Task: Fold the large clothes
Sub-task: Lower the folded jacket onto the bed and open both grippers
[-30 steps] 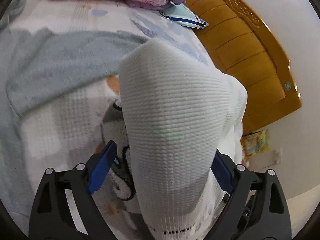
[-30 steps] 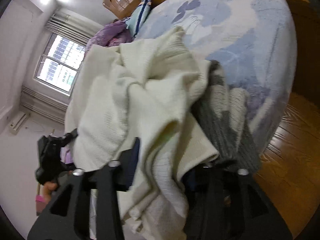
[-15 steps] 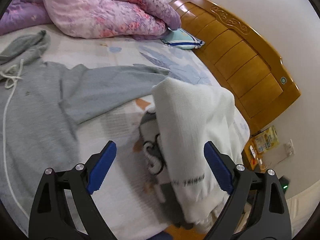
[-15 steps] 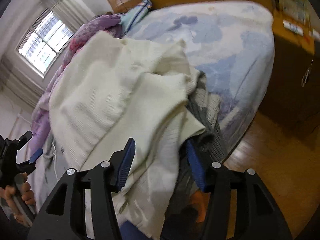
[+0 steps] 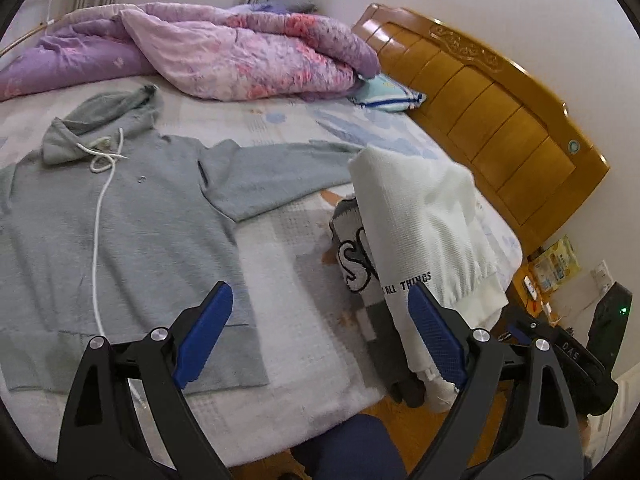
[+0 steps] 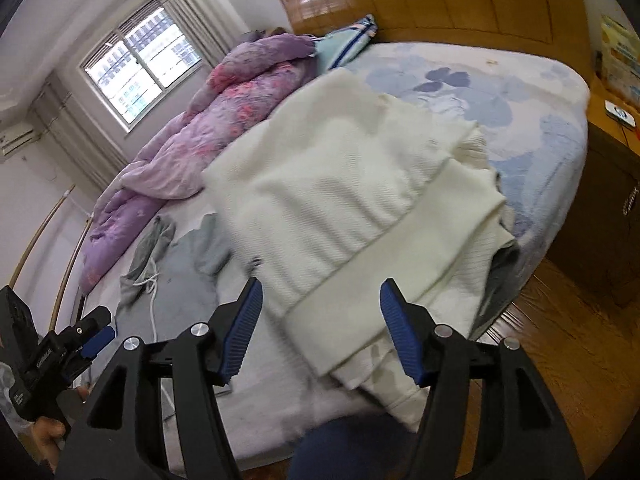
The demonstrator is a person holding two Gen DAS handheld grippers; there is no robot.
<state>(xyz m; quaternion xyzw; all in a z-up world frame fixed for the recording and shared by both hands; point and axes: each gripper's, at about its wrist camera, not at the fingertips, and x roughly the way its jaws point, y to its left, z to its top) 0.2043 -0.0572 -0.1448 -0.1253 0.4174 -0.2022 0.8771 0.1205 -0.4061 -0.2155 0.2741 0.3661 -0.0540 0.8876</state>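
A folded white knit sweater (image 5: 424,220) lies on top of a grey garment with white letters (image 5: 356,256) near the bed's right front corner; it also shows in the right wrist view (image 6: 352,200). A grey hoodie (image 5: 120,208) lies spread flat on the bed to the left, and shows in the right wrist view (image 6: 180,256). My left gripper (image 5: 320,328) is open and empty above the bed's front edge. My right gripper (image 6: 320,320) is open and empty, just in front of the sweater's hem. The left gripper appears in the right wrist view (image 6: 76,344).
A purple and pink quilt (image 5: 240,48) is heaped at the back of the bed. A wooden headboard (image 5: 500,108) runs along the right. A striped pillow (image 5: 388,92) lies beside it. A nightstand (image 6: 600,184) and wood floor (image 6: 560,340) are right of the bed.
Both grippers let go of the white sweater and drew back from it. The sweater now rests on the grey garment. The jaws have opened wide.
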